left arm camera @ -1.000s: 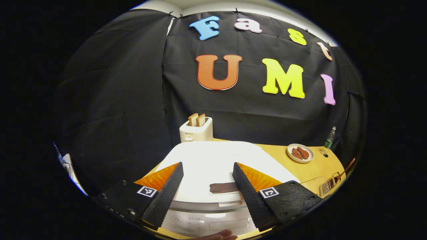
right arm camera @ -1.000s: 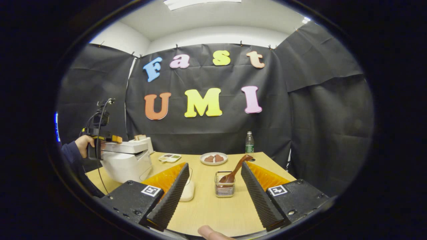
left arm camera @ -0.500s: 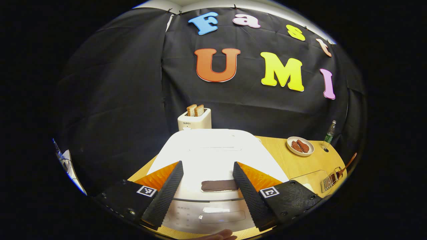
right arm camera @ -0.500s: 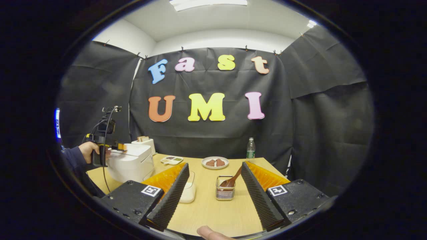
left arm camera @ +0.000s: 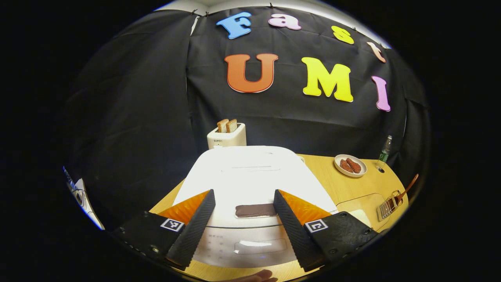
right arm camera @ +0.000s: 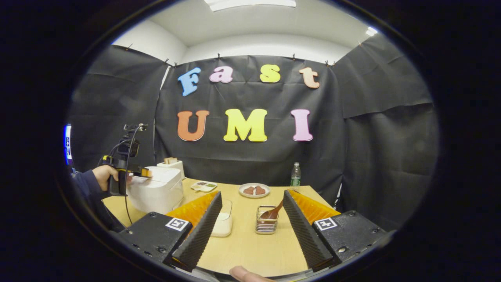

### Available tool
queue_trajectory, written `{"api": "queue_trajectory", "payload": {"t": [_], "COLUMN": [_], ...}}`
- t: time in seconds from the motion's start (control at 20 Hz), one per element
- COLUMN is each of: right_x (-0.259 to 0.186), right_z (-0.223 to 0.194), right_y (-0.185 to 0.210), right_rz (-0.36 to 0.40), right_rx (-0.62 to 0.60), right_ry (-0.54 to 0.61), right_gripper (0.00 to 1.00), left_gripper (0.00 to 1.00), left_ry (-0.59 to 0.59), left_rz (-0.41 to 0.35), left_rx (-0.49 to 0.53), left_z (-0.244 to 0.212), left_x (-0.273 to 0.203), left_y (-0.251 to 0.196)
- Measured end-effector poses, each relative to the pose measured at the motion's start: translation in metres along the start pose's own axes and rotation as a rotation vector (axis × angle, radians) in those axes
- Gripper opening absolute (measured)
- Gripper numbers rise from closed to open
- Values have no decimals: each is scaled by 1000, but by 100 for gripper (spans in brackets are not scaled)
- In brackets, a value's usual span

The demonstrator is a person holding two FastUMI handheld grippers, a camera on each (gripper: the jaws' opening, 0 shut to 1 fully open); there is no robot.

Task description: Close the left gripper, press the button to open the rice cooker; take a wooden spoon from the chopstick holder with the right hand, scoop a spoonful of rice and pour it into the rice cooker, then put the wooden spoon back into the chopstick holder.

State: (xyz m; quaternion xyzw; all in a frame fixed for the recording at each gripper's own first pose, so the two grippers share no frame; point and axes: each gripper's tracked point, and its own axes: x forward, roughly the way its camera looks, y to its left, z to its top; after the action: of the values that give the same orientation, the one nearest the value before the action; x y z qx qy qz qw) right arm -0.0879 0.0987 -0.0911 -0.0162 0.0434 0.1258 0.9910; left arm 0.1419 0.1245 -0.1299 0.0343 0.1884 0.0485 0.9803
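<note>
The left gripper (left arm camera: pixel 243 223) hangs over the front edge of the white rice cooker (left arm camera: pixel 250 172), fingers spread wide, the dark button (left arm camera: pixel 256 210) between them at 12 o'clock. The lid looks shut, so the step in hand is judged to be the press. To do it well, the fingers should first be brought together so the joined tips form one blunt point, then set squarely on the button's middle and pushed straight down. The right gripper (right arm camera: pixel 250 227) is likewise spread and empty above the table (right arm camera: pixel 250 250); the wooden spoon (right arm camera: pixel 274 211) leans in the chopstick holder (right arm camera: pixel 266 225) at its 12 o'clock, near the rice container (right arm camera: pixel 224 223).
</note>
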Motion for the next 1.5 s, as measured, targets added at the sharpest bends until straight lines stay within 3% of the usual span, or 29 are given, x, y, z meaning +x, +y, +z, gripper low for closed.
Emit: {"api": "queue_trajectory", "payload": {"t": [0.55,1.1,1.5], "right_x": [1,2,11], "right_z": [-7,0,-5], "right_y": [10,2,-10], "right_rz": [23,3,-28], "right_rx": [4,-3,36], "right_ry": [29,11,21], "right_gripper": [100,100,99], "left_gripper": [98,96,94], "left_ry": [6,-86,-162], "left_rz": [6,14,31], "left_rx": [-1,28,42], "left_z": [-7,1,37], "left_x": [-2,-7,-66], "left_y": [2,4,7]}}
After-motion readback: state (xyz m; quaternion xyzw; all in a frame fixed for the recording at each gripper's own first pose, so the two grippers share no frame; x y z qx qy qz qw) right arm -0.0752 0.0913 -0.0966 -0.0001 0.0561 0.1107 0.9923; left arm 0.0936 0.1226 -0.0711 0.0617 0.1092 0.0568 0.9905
